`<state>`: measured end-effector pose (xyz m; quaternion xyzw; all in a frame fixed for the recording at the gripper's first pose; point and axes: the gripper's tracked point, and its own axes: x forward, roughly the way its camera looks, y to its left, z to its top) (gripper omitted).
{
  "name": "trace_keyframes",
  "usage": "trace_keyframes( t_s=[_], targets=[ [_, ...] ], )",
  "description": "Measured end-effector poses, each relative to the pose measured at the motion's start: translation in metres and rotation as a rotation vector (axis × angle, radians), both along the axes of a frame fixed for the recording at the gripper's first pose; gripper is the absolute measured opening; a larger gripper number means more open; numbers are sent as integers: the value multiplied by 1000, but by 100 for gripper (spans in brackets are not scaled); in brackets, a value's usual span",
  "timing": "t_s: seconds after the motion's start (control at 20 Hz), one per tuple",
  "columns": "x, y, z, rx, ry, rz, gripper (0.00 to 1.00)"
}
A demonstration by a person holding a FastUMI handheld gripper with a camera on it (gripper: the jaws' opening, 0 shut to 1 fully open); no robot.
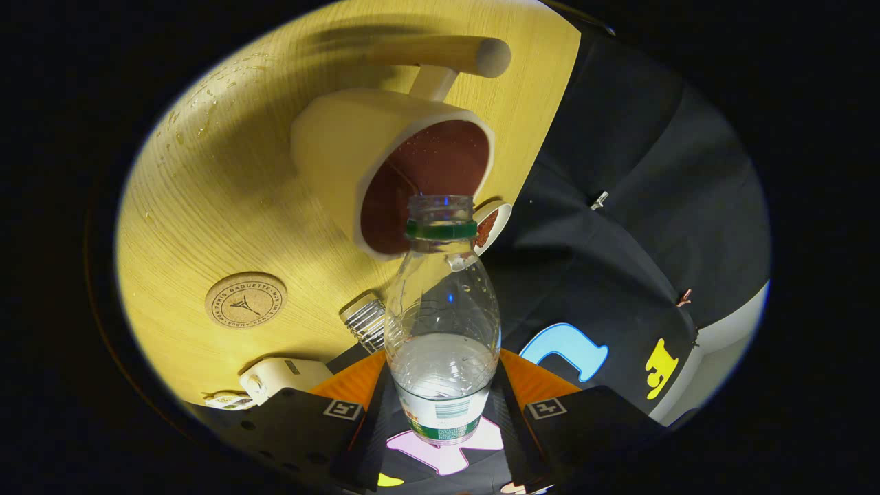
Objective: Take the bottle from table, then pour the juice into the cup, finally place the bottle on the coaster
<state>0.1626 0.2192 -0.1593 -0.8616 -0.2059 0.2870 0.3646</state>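
We see the claw (443, 412) pinching the clear plastic bottle (443, 330) with a green neck ring; both fingers press on the bottle's lower, labelled body, one on each side. The bottle sits between the fingers and extends forward beyond them, uncapped, with its open mouth at the far end. Clear liquid lies in the part of the bottle nearest the fingers, and droplets cling to the inside of the wall further up.

The whole view is tilted, so that the light wooden desk (206, 206) appears steeply slanted. Just beyond the bottle's mouth we see the cream cup (385, 158) with a dark red-brown interior and a long cylindrical handle; the mouth of the bottle overlaps the cup's rim and opening. We cannot tell whether bottle and cup touch.

The round cork coaster (245, 300) with a printed ring of lettering lies flat on the desk, to one side of the bottle and apart from the cup. Near the fingers on that same side stand a ribbed clear object (366, 322) and a small cream-coloured device (282, 377). A small white dish (496, 221) shows beside the bottle neck, at the edge of the desk. Water drops speckle the far part of the desk.
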Motion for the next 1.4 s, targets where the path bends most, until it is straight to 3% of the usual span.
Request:
trace_keyframes(
  t_s=[0.9,1.25,1.4],
  targets=[
    [-7,-2,-6,-21,-10,-2,71],
    [-1,-17,-8,58,44,-108,72],
    [-9,-10,-7,41,24,-78,72]
  ],
)
